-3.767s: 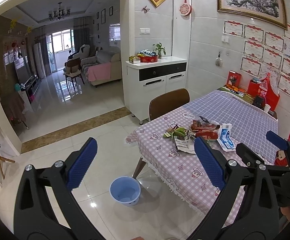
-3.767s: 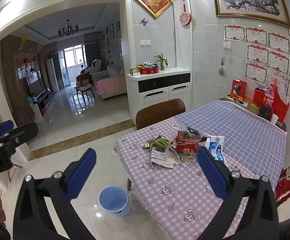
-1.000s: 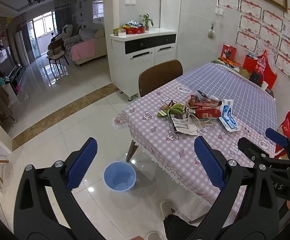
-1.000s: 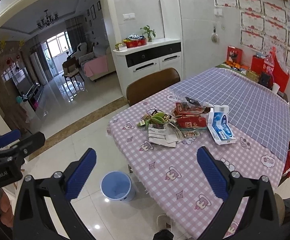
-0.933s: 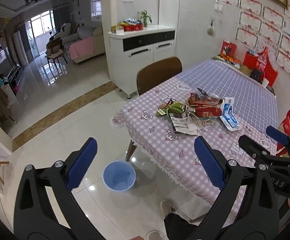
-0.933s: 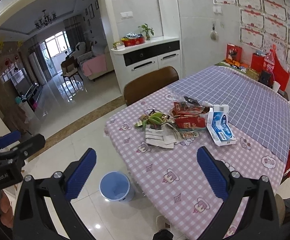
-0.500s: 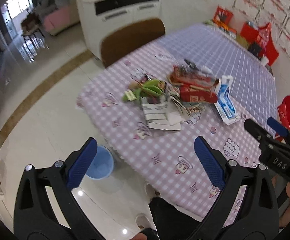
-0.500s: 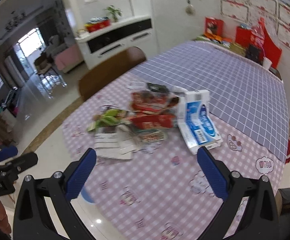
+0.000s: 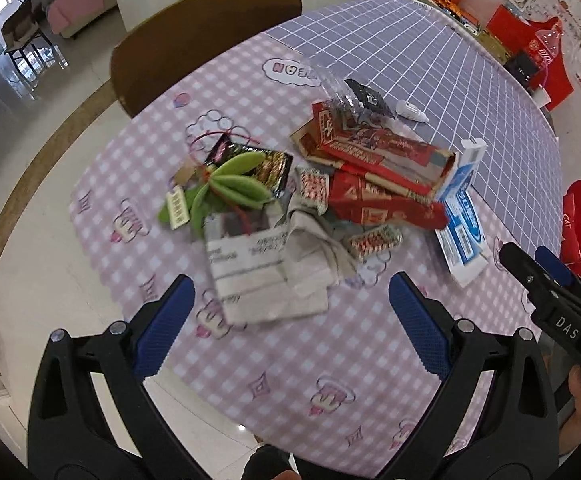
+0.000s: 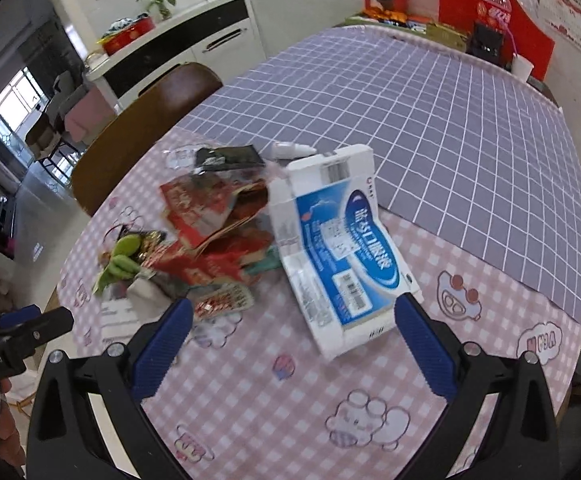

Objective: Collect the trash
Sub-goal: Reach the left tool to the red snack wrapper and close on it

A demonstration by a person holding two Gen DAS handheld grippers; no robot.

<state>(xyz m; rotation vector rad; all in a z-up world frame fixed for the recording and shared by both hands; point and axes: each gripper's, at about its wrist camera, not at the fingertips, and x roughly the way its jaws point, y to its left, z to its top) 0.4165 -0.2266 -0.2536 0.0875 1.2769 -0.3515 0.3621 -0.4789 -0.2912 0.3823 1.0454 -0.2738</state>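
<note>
A heap of trash lies on the pink checked tablecloth (image 9: 290,376): white crumpled paper (image 9: 262,272), green peels (image 9: 230,188), red cartons (image 9: 378,160), a dark wrapper (image 9: 364,98) and a blue-and-white box (image 9: 460,224). My left gripper (image 9: 288,330) is open and empty, just above and short of the white paper. My right gripper (image 10: 294,344) is open and empty, hovering in front of the blue-and-white box (image 10: 342,252). The red cartons (image 10: 210,240) and green peels (image 10: 120,266) lie to its left.
A brown chair (image 9: 202,36) stands at the table's far side. Red boxes and a bottle (image 10: 490,4) line the far table edge by the wall. A white cabinet (image 10: 178,36) stands behind the chair. A red seat (image 9: 580,224) is at the right.
Both grippers have moved from across the room to right above the table, tilting down over the trash heap. The blue bucket on the floor has left both views.
</note>
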